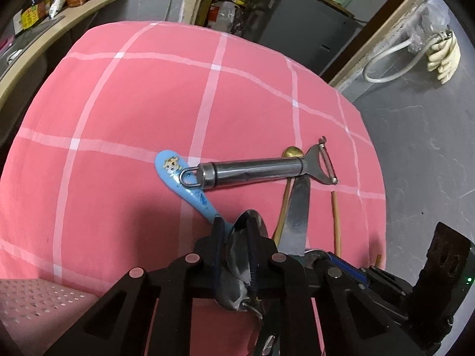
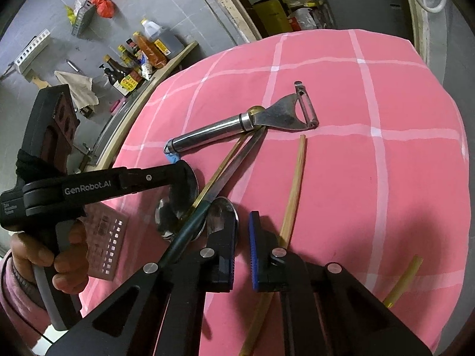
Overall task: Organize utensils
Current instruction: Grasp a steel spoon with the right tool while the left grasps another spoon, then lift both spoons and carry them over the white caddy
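A pink checked cloth (image 1: 133, 112) covers the table, and the utensils lie in a loose heap at its near right. A pink perforated tray (image 1: 35, 305) sits at the near left corner, well apart from the heap; it looks like the place they are meant to go.

The largest piece is a steel peeler (image 1: 252, 172), which lies across the far side of the pile. Under its head a table knife (image 1: 297, 207) and a gold spoon (image 1: 292, 152) cross. Two bamboo chopsticks (image 2: 294, 190) lie to the right, apart from each other.

The left gripper (image 1: 236, 225), held in a person's hand (image 2: 59, 264), is clenched on the blue-handled spoon (image 1: 178, 175) where handle meets bowl; the handle's far end is tucked under the peeler's ring. The right gripper (image 2: 242, 231) has its jaws drawn close with a thin gap. A spoon bowl touches one fingertip and a chopstick passes behind the other, so I cannot tell whether it grips anything.

The step in hand is probably the pick-up. Next, the spoon needs sliding free from under the peeler, then carrying left to the tray.
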A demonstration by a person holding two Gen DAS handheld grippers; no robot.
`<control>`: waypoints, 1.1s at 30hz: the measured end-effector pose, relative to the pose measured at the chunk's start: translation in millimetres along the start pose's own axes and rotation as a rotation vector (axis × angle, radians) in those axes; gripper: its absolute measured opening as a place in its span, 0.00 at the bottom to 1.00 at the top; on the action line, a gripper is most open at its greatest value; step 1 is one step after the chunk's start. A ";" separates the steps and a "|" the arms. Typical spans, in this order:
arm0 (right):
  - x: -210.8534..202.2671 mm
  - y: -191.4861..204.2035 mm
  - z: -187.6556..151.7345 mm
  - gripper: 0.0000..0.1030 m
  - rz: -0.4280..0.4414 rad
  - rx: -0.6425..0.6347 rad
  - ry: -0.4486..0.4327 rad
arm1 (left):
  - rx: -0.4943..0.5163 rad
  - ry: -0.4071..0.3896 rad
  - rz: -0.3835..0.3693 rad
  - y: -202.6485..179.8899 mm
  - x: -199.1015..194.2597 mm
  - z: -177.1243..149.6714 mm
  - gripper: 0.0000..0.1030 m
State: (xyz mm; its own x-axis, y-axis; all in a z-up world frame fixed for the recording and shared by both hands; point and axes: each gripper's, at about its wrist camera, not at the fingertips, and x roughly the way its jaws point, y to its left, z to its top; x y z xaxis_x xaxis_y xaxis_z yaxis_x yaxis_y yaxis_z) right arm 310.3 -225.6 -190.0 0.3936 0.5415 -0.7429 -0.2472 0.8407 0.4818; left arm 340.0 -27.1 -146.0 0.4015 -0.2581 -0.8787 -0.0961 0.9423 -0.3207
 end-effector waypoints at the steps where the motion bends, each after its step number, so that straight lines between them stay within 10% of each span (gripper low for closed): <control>1: -0.4 0.3 -0.6 0.08 -0.002 0.000 -0.001 | 0.013 -0.011 -0.004 -1.5 -2.3 0.1 0.14; 21: -30.3 0.5 -8.9 0.03 -0.055 0.044 -0.071 | 0.124 0.005 -0.002 -17.2 -9.7 0.7 0.02; 33: -107.2 33.3 -17.9 0.03 -0.276 -0.051 -0.254 | 0.205 -0.181 0.034 -34.9 -83.1 -17.6 0.02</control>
State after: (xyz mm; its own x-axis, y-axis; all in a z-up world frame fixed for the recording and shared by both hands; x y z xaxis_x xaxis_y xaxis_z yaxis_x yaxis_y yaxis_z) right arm 244.0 -255.5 -102.7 0.6571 0.2814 -0.6993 -0.1428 0.9574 0.2510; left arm 293.9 -42.3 -68.0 0.5592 -0.2004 -0.8044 0.0666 0.9781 -0.1974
